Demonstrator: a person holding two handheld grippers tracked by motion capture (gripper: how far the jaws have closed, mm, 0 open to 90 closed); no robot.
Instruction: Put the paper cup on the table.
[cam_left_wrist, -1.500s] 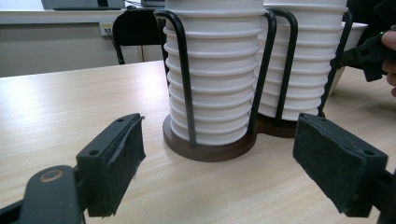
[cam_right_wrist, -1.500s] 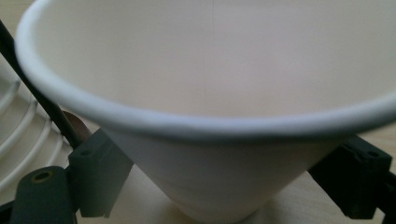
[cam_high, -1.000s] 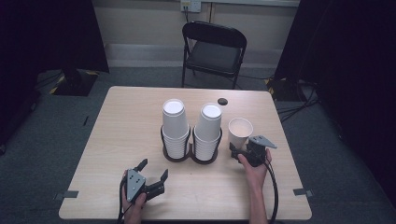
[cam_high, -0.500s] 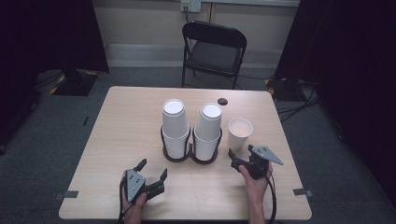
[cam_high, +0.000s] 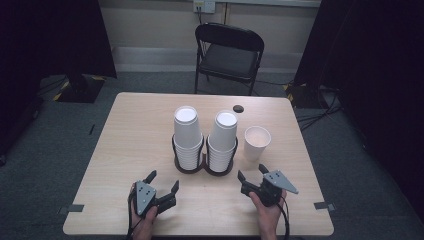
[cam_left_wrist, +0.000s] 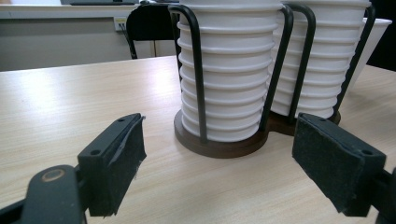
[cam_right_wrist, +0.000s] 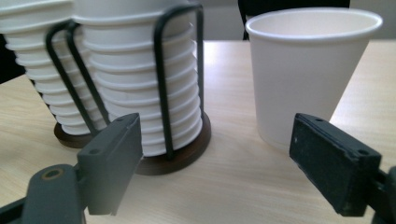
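Looking down from the high view, a single paper cup (cam_high: 257, 142) stands upright on the table (cam_high: 130, 135), just right of a two-ring cup holder (cam_high: 205, 162) that carries two stacks of upturned cups (cam_high: 187, 135). The right gripper (cam_high: 250, 173) sits near the cup's near side, apart from it, jaws apart with nothing between them; they have just been closing partway. The left gripper (cam_high: 162, 181) lies near the front edge, left of the holder, jaws spread and empty. A folding chair (cam_high: 229, 52) stands beyond the far edge, and a small dark disc (cam_high: 238, 108) lies on the table behind the stacks.

In the left gripper view, the spread jaws frame the holder's wooden base (cam_left_wrist: 219, 142) and black wire hoops, with the ribbed rims of the stacks (cam_left_wrist: 229, 79) close ahead.

In the right gripper view, the lone cup (cam_right_wrist: 303, 70) stands ahead and to the right, open end up, clear of both pads, with the holder (cam_right_wrist: 175, 154) at left.

The cup looks very light, thin-walled and easy to crush or tip. I would pinch it gently across the wall below the rolled rim, where the rim stiffens it, or take one side of the rim between the pads.
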